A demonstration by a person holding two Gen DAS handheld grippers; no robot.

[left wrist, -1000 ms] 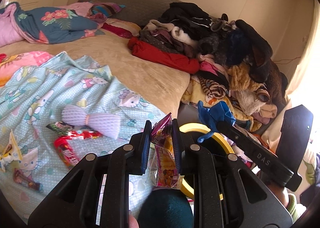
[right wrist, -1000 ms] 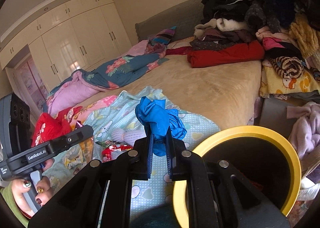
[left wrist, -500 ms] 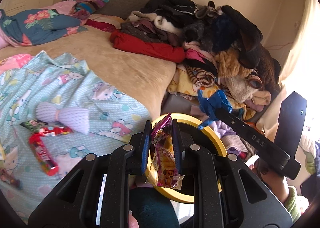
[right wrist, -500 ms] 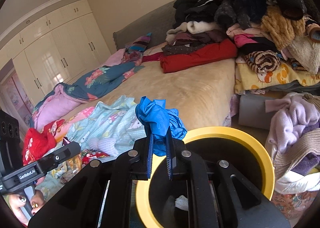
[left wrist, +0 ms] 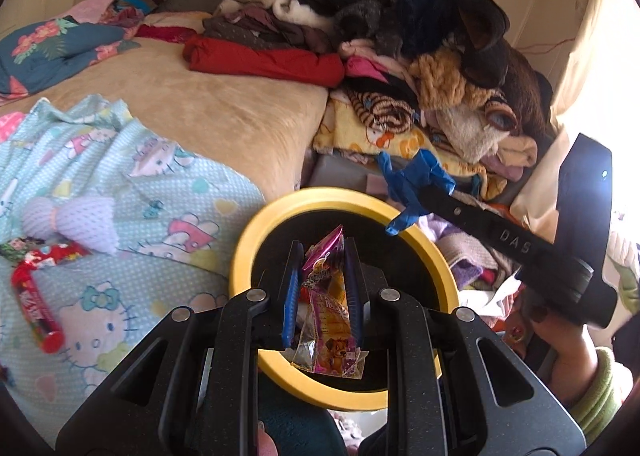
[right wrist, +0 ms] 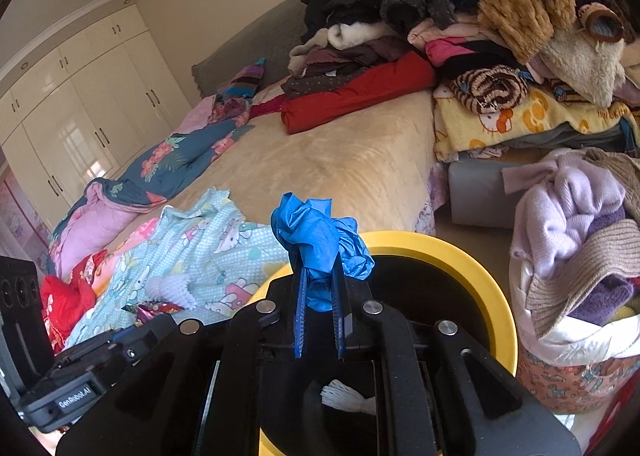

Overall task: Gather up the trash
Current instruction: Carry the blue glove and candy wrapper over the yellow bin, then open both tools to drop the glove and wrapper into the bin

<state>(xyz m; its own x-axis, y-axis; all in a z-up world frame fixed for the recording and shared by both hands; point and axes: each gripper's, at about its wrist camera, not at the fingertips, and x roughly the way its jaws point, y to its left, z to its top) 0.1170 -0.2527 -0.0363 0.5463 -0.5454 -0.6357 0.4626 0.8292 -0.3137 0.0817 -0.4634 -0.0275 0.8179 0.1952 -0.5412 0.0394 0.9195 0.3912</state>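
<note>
Over the yellow-rimmed bin (left wrist: 244,252), in the left wrist view, we see our left gripper (left wrist: 321,276) with its fingers clenched on a pink snack wrapper (left wrist: 328,312), which hangs upright between the blue pads with its lower end drooping over the near rim. To the right, our right gripper (left wrist: 420,192) reaches in from the side, its fingers grasping a crumpled blue glove (left wrist: 412,186) just above the far rim of the bin. On the bed (left wrist: 224,112) to the left lies a light blue cartoon-print sheet (left wrist: 132,184), and on it rest a red candy wrapper (left wrist: 34,304), a white foam net sleeve (left wrist: 74,216) and a small dark wrapper (left wrist: 18,246) beside it. A heap of clothes (left wrist: 380,40) fills the far side of the bed. In the right wrist view, the right gripper (right wrist: 319,292) has its fingers closed on the blue glove (right wrist: 320,240), which bunches up above the fingertips, over the left part of the bin's opening. The bin (right wrist: 484,280) stands on the floor beside the bed (right wrist: 320,164), and something white (right wrist: 346,394) lies inside it. The left gripper (right wrist: 136,340) shows at the lower left, but from here we cannot tell how its fingers stand. A basket of knitwear (right wrist: 576,240) sits just right of the bin, and white wardrobes (right wrist: 80,104) line the far wall.
</note>
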